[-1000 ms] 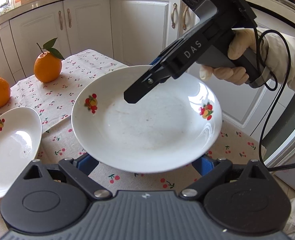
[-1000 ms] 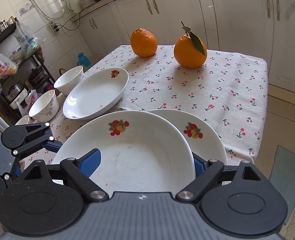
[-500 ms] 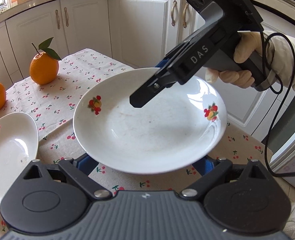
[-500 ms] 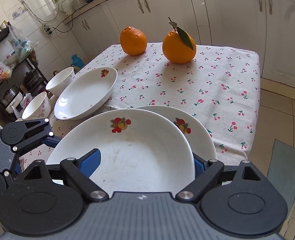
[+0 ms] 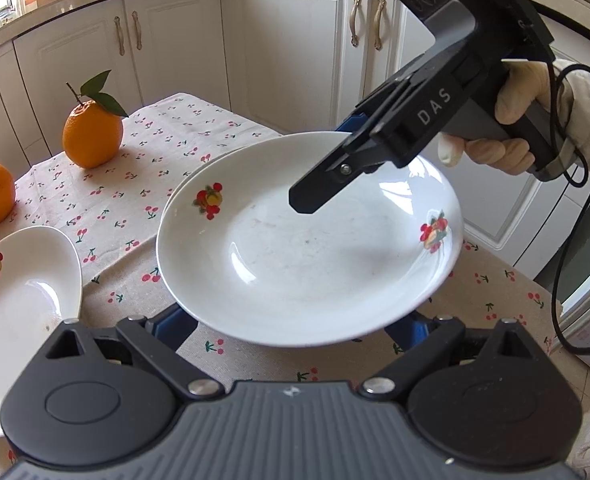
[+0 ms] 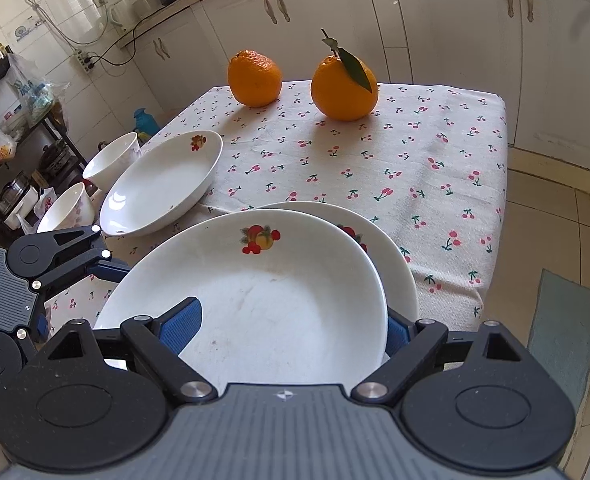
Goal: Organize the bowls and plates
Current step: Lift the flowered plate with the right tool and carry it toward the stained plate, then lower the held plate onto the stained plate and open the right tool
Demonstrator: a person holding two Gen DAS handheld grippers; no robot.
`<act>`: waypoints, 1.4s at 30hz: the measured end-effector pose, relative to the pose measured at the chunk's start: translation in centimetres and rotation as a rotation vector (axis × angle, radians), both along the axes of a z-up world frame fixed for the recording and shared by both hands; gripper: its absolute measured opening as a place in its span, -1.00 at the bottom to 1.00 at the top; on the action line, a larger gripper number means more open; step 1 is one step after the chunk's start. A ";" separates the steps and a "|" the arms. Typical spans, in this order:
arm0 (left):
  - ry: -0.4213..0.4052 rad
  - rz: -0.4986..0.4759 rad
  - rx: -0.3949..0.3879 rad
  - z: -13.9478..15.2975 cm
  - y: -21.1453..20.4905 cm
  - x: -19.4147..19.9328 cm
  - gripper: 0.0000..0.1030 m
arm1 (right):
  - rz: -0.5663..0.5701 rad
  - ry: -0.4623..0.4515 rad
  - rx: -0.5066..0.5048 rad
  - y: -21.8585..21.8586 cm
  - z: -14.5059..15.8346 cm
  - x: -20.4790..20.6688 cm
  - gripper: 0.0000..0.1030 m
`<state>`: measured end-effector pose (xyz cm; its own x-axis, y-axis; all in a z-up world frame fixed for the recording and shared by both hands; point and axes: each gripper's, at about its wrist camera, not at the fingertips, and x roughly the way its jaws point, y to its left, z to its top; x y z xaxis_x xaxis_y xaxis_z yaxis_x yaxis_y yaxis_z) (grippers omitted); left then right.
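Observation:
A white plate with fruit prints (image 5: 307,256) hangs above the cherry-print tablecloth. My right gripper (image 5: 335,160) is shut on its far rim; in the right wrist view the plate (image 6: 255,292) fills the space between the blue pads (image 6: 181,322). A second fruit-print plate (image 6: 391,256) lies on the table just under it. My left gripper (image 5: 291,328) is open, its fingers spread under the plate's near rim; whether they touch it is hidden. A third white plate (image 5: 19,304) (image 6: 163,184) lies to the left. Two white bowls (image 6: 113,160) (image 6: 69,208) stand beyond it.
Two oranges (image 6: 255,78) (image 6: 343,88) sit at the far side of the table (image 6: 435,152). White kitchen cabinets (image 5: 295,48) stand behind. The table's right edge drops to a tiled floor with a mat (image 6: 563,328). A cluttered shelf (image 6: 19,120) stands at left.
The held plate and both grippers have shifted slightly over the table, with the oranges and the lower plate drifting in view. The grip on the plate is unchanged.

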<state>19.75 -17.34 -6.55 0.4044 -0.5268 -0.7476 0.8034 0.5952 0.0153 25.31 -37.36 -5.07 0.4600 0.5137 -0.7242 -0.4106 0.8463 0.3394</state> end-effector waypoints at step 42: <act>-0.008 0.033 -0.049 0.3 0.9 -0.3 0.92 | -0.119 0.004 -0.116 0.6 1.3 -4.5 0.85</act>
